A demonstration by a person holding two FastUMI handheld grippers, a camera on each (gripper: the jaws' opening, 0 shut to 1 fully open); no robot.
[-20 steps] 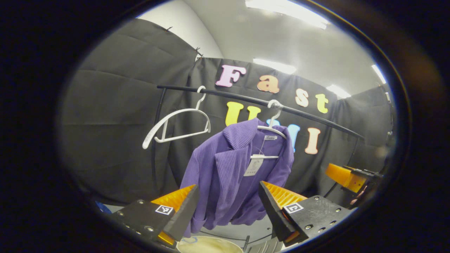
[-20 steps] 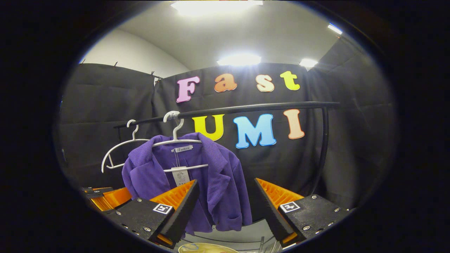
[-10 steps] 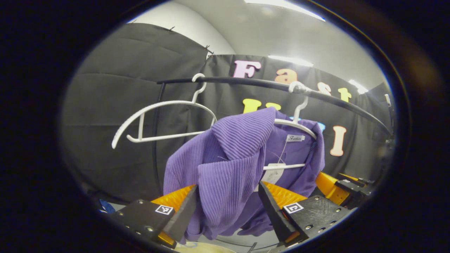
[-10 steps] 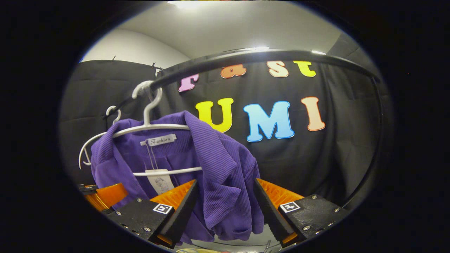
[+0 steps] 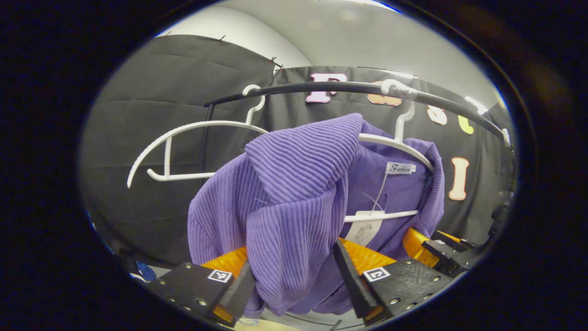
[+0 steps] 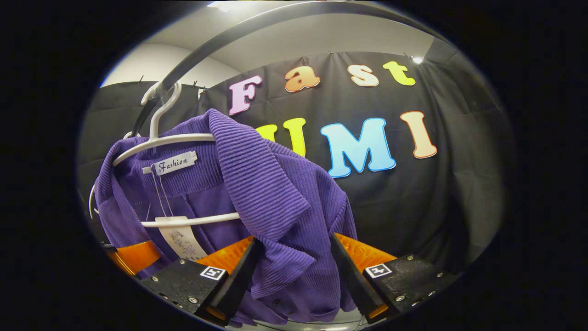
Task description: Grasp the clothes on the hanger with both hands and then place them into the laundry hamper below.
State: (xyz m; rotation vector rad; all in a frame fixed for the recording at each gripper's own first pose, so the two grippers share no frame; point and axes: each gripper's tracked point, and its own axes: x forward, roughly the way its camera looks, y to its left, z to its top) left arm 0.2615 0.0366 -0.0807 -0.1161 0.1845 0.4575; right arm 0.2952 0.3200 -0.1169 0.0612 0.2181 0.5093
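A purple ribbed jacket hangs on a white hanger hooked over the black rail. My left gripper is open, and the jacket's near front panel hangs between its fingers. My right gripper is open too, its fingers on either side of the other lapel and front panel. Each gripper also appears in the other's view as an orange and black shape beside the jacket. A pale sliver of the hamper peeks out below the cloth.
An empty white hanger hangs on the same rail to the left of the jacket. A paper tag dangles from the collar inside the jacket. The rail's black upright stands behind the empty hanger.
Both grippers have moved forward and up toward the jacket. It now looms larger, with its front panels between the open fingers, and the rail sits higher overhead.
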